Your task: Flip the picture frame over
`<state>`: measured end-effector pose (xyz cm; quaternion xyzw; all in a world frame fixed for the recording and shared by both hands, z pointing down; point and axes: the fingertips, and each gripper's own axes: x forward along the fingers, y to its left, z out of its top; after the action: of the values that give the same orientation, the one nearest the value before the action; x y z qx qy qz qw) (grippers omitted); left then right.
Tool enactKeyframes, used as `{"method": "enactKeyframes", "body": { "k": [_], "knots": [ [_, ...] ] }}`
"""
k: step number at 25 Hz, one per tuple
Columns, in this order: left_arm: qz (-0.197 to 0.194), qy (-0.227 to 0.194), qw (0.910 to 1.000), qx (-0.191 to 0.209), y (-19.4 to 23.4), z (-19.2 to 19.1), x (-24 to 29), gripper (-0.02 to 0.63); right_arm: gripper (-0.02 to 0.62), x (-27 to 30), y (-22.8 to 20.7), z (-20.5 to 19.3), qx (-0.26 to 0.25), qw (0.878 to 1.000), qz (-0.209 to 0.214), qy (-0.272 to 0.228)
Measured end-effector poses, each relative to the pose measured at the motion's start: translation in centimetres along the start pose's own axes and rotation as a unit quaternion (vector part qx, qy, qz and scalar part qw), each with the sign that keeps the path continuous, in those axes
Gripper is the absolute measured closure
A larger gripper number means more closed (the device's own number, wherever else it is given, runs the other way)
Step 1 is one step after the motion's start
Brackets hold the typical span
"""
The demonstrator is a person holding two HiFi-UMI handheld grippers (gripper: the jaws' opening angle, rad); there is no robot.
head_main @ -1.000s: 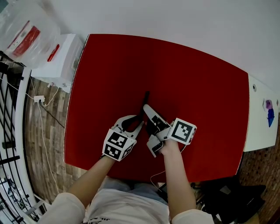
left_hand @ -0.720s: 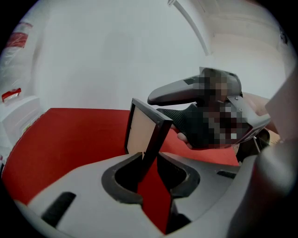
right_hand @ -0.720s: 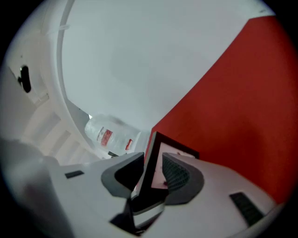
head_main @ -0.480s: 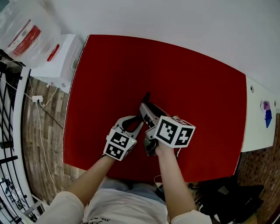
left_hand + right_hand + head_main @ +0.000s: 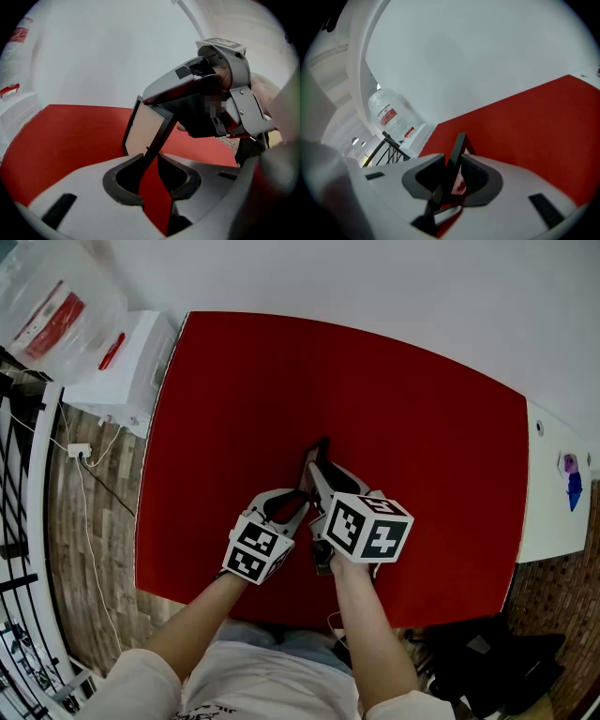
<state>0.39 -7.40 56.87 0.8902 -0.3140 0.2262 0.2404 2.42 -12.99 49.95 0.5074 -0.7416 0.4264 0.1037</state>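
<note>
A black picture frame (image 5: pixel 319 450) stands on edge over the red table (image 5: pixel 412 409), held between both grippers. In the left gripper view its beige back panel (image 5: pixel 146 127) faces me. The frame's black border runs down between the pads of my left gripper (image 5: pixel 151 165), which has just been closing slightly and grips it. My right gripper (image 5: pixel 451 168) has just been closing, and its pads press the frame's thin black edge (image 5: pixel 458 146) from both sides. In the head view the left gripper (image 5: pixel 302 502) sits just left of the right gripper (image 5: pixel 315 474).
A white cabinet (image 5: pixel 127 362) and a large water bottle (image 5: pixel 52 306) stand beyond the table's left edge. Next to them are a black railing (image 5: pixel 19 474) and a cable on the wooden floor. A white table (image 5: pixel 562 493) adjoins the right edge.
My right gripper has rolled about its own axis, so its marker cube now faces up and sits slightly further left. The frame's top edge shows a little higher. The left gripper has stayed put.
</note>
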Motion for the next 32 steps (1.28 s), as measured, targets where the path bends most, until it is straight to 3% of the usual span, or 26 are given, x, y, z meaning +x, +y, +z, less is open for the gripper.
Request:
{"method": "enactKeyframes", "body": {
  "k": [9,14,22,32],
  "knots": [
    [0.006,-0.004,0.9999,-0.011,0.7,0.2,0.4,0.506,0.529,-2.0,-4.4,0.3,0.009,1.0,-0.027,-0.004],
    [0.019,0.014,0.9996,-0.017,2.2,-0.4,1.7,0.506,0.531,-2.3,-7.2,-0.2,0.01,0.999,-0.043,0.003],
    [0.083,0.053,0.9908,-0.092,5.2,-2.8,4.4,0.541,0.529,-2.2,-9.5,-0.4,0.054,0.998,-0.024,-0.001],
    [0.064,0.064,0.9853,-0.145,4.9,-2.5,5.0,0.557,0.529,-1.9,-11.4,-1.3,0.064,0.998,-0.023,0.009]
  ]
}}
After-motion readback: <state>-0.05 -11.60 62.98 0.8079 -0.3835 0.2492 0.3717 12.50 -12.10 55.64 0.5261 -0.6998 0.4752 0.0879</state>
